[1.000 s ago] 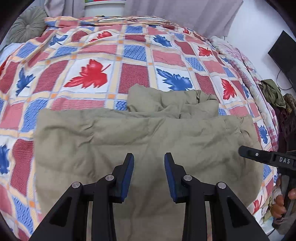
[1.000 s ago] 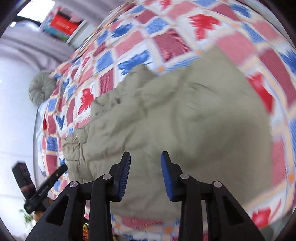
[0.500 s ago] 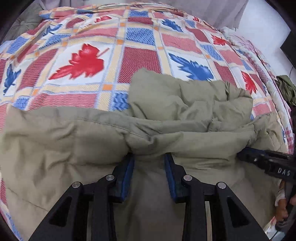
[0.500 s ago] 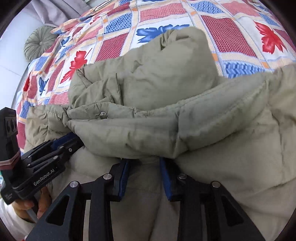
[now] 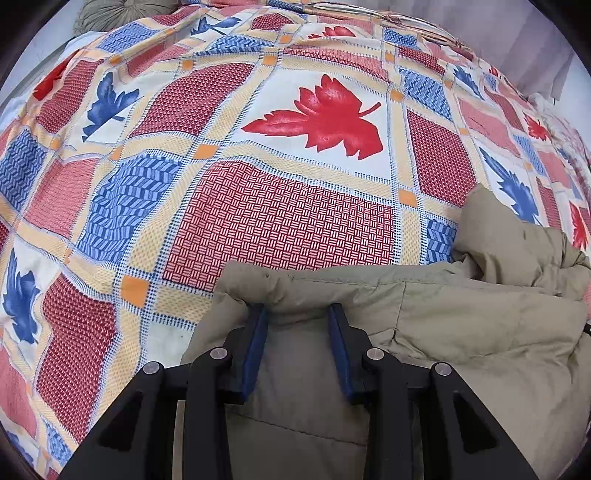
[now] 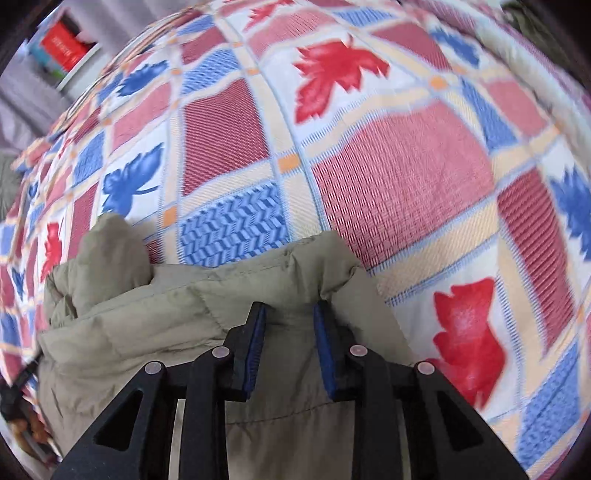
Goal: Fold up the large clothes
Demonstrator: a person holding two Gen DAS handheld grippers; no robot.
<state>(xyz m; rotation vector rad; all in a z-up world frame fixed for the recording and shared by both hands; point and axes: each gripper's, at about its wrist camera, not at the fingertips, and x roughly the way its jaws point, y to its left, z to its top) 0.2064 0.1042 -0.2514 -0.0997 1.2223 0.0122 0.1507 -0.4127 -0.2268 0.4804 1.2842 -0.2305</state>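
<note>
We are in a home bedroom; a leaf-patterned bedspread (image 5: 280,155) covers the bed; a round cushion (image 5: 110,14) lies at its far edge.

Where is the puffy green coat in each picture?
Left wrist: the coat fills the lower right, its folded edge draped over the left claw.
Right wrist: the coat fills the lower left, its edge over the right claw.
Shared landmark: the leaf-pattern bedspread behind it.
</note>
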